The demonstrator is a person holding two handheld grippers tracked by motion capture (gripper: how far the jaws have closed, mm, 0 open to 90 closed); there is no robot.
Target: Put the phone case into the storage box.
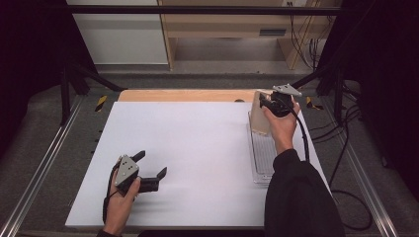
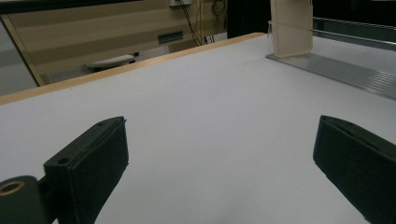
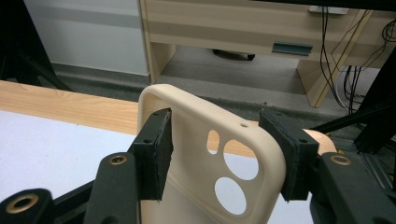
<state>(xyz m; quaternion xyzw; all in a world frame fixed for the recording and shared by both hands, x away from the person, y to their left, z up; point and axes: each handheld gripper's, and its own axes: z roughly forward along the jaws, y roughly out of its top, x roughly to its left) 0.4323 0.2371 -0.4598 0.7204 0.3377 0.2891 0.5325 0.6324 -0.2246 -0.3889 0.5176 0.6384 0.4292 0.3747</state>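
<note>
Above the clear tray's (image 1: 262, 163) far end, the right hand-held gripper (image 3: 212, 154) clamps the beige phone case (image 3: 210, 140) upright; placement remains. Well left of it, the left hand-held gripper (image 1: 148, 170) gapes empty.

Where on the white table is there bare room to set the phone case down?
The white table is bare from the left gripper across to the clear ribbed tray, and back to its wooden edge. The right side is crowded: the right gripper closes on the beige phone case over the tray.
</note>
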